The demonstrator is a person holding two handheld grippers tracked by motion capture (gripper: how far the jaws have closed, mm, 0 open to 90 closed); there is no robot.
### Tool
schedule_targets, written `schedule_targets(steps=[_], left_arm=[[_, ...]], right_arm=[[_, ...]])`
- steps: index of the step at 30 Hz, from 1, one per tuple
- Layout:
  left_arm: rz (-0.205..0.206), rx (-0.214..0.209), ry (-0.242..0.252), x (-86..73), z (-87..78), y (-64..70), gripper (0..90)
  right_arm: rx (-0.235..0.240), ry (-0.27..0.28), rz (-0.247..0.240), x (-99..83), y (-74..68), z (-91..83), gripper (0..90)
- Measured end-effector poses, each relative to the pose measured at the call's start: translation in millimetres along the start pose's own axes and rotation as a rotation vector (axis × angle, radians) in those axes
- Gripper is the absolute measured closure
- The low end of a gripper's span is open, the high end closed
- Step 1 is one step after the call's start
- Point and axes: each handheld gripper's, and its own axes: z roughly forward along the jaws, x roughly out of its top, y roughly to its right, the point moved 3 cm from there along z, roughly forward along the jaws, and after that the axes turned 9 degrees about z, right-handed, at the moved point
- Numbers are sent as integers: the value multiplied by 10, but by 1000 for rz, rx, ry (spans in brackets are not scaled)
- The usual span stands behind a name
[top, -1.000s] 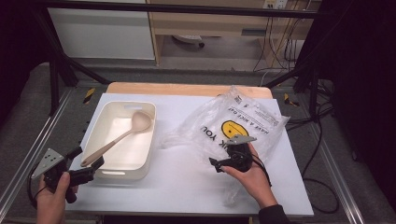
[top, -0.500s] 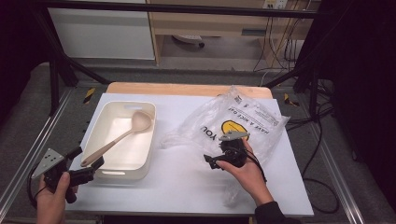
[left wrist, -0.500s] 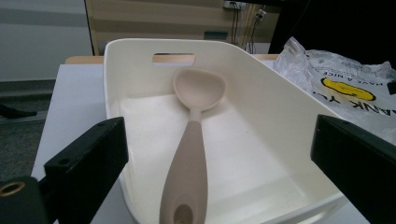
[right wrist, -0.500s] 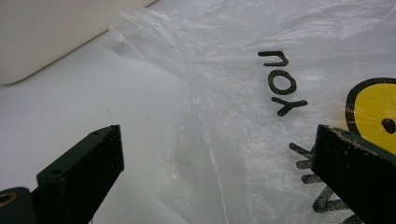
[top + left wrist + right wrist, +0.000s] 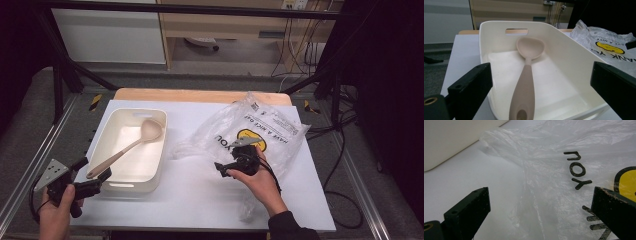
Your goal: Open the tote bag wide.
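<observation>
Plastic bag (image 5: 260, 131) lies crumpled on the right half of the counter (image 5: 200, 200), clear film with a yellow smiley and black lettering; its loose mouth trails toward the counter's middle, near the bin but not touching it. In the right gripper view the film (image 5: 554, 182) sits directly ahead, spanning the gap between the jaws, with the letters "YOU" readable.

Right gripper (image 5: 223, 168) sits at the bag's near edge, held by the person's right hand (image 5: 257, 177), pointed toward the counter's left side. Jaws stand wide apart, nothing clamped. Whether the tips touch the film I can't tell.

Left gripper (image 5: 102, 179) is at the near-left corner of the counter, held by the left hand (image 5: 57, 212), just beside the near end of the white bin (image 5: 112, 129). Jaws spread wide, nothing between them; in the left gripper view they flank the bin's near wall (image 5: 574, 113).

Spoon (image 5: 127, 147), beige, lies diagonally in the bin: bowl toward the far wall below the handle slot, handle end (image 5: 521, 110) propped on the near rim, pointing at the left gripper. The left gripper's tips are near the handle end, not closed on it.

Bin sits on the left half of the counter, well apart from the smiley print.
</observation>
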Motion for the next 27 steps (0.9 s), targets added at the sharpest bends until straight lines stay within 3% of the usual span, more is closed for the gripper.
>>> schedule_targets(steps=[11,27], left_arm=[[0,1,-1,0,1,0,36],[0,2,0,0,0,-2,37]], right_arm=[[-13,-37,24,-16,19,99,41],[-17,-81,23,-67,8,164,50]])
